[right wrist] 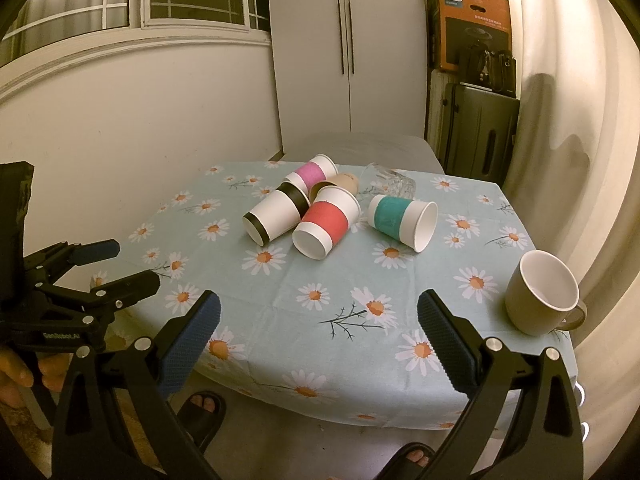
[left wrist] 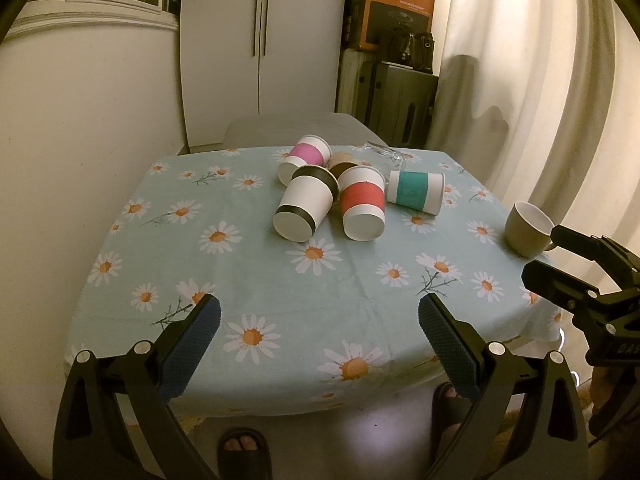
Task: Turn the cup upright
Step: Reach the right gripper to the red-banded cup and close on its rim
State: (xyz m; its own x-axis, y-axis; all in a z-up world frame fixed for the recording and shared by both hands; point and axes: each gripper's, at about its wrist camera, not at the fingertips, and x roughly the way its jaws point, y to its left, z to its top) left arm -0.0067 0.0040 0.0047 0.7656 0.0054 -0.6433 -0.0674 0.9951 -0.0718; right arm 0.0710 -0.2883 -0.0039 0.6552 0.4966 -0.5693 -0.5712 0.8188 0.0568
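Several paper cups lie on their sides in a pile at the far middle of the table: a black-banded cup, a red-banded cup, a pink-banded cup, a brown cup and a teal-banded cup. A clear glass lies tipped behind them. A beige mug stands upright at the right edge. My left gripper is open and empty over the near edge. My right gripper is open and empty, near the mug.
The table wears a light blue daisy cloth. A grey chair stands behind it. A white cabinet, a dark suitcase with boxes, and a curtain surround it. My sandalled feet are below the near edge.
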